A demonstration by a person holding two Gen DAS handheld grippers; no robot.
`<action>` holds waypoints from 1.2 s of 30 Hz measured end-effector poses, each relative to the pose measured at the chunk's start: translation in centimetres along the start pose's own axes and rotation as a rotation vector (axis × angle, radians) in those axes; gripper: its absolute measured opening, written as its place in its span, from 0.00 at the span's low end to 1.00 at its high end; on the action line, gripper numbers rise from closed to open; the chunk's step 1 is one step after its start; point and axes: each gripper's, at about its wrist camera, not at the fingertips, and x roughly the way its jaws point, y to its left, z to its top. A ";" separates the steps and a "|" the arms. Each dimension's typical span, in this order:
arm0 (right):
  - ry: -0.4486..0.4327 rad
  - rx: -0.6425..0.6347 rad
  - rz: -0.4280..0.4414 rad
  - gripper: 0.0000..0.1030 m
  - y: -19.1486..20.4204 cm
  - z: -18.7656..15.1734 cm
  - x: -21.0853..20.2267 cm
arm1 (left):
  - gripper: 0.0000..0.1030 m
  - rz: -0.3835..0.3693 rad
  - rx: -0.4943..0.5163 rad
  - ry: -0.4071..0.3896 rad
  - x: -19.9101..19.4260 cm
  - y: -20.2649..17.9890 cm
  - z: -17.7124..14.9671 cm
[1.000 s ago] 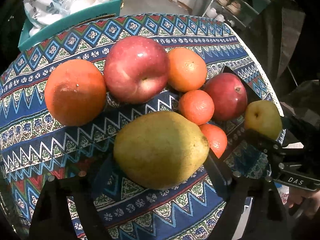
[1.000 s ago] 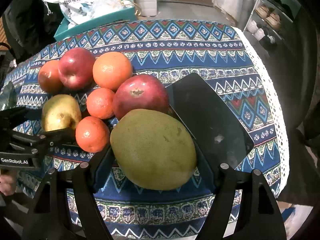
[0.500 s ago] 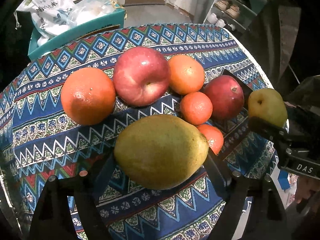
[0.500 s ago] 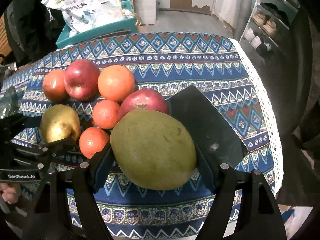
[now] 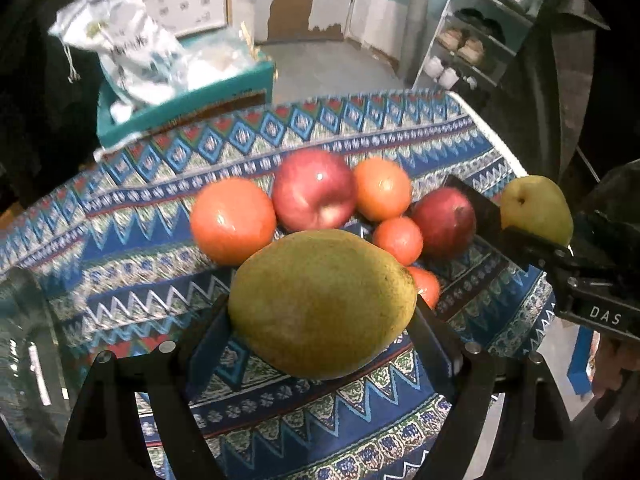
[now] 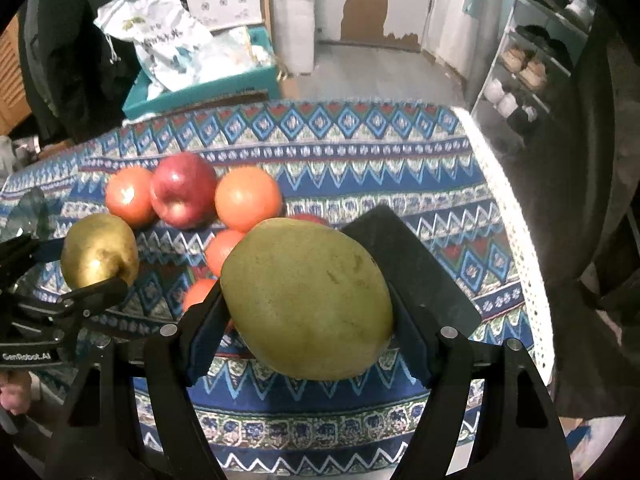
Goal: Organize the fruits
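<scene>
As both pears clear the cloth: each now rides higher over the tabletop point(image 5: 132, 208) than a second back, more floor and shelving in view.
Meaning: 2 pears pulled from the pile; placing not yet done, by my read.
Left hand-held gripper point(image 5: 324, 320): clamped on the brown pear point(image 5: 320, 300), pads on both flanks.
Right hand-held gripper point(image 6: 308, 312): clamped on the green pear point(image 6: 308, 300).
Pile: 2 apples point(image 5: 314, 192), oranges point(image 5: 232, 220) sit behind, well below both pears.

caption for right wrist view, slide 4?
Right gripper holding a green pear above fruit on the patterned tablecloth.
</scene>
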 end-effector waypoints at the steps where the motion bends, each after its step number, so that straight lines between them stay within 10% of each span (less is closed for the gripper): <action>1: -0.013 -0.001 0.001 0.73 0.1 0.2 -0.5 | 0.84 0.004 0.004 -0.012 -0.5 0.0 0.0; 36: -0.307 -0.049 0.111 0.73 5.7 4.6 -12.4 | 0.84 0.036 -0.055 -0.328 -16.1 3.4 0.6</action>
